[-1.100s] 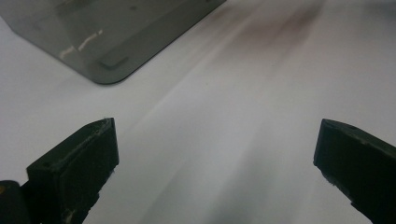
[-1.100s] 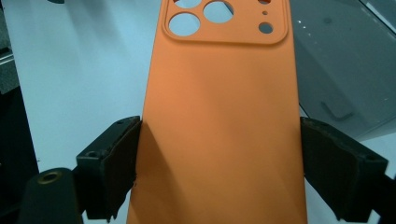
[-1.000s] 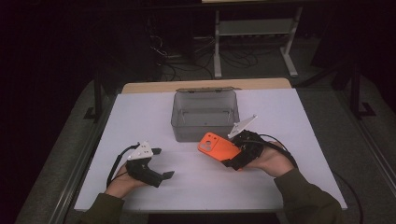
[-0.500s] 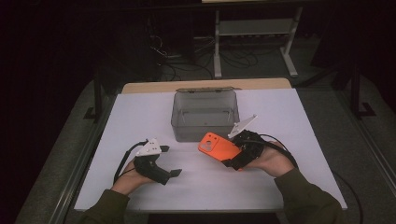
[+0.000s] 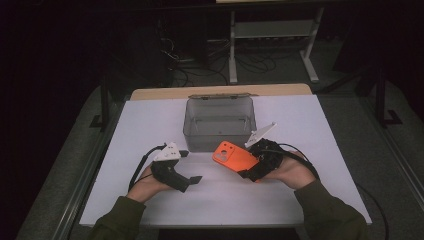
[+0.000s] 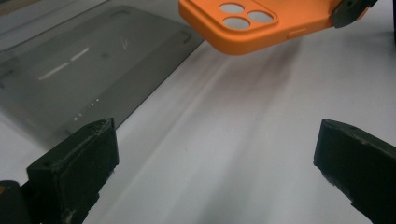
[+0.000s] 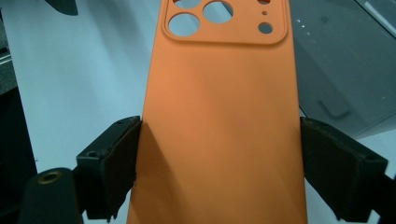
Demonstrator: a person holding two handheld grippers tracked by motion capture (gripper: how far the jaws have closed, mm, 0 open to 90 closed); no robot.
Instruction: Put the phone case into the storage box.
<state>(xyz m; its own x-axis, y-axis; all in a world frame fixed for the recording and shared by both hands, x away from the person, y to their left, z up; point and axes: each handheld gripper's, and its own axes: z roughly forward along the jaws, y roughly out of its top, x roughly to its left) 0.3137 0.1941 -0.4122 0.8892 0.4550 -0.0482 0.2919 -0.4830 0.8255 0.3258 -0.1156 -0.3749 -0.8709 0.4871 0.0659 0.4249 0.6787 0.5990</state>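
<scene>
White counter (image 5: 150, 200) underneath, broad and bare near the front edge. Toward the far side, a clear plastic bin (image 5: 220, 122), open-topped and seemingly empty. Just in front of the bin's near right corner, held clear of the surface, an orange phone case (image 5: 234, 156), camera cut-outs pointing toward the bin. Right claw (image 5: 256, 167) clamped across the case's two long edges at its lower end, pads (image 7: 116, 163) pressing both sides. Left claw (image 5: 189, 171) standing apart with nothing between, aimed across bare counter toward the case, close but not touching.

Probably very light, thin and flexible rather than stiff; matte surface likely grippy, not slick. Little risk of breakage, more of bowing or popping out if squeezed hard across the width. Best taken at the long edges, as now, or across the thicker rim by the camera block (image 6: 247, 16); avoid pinching the middle of the back panel alone. Free upper end likely to sag or wobble, so a second hold near there looks sensible.
</scene>
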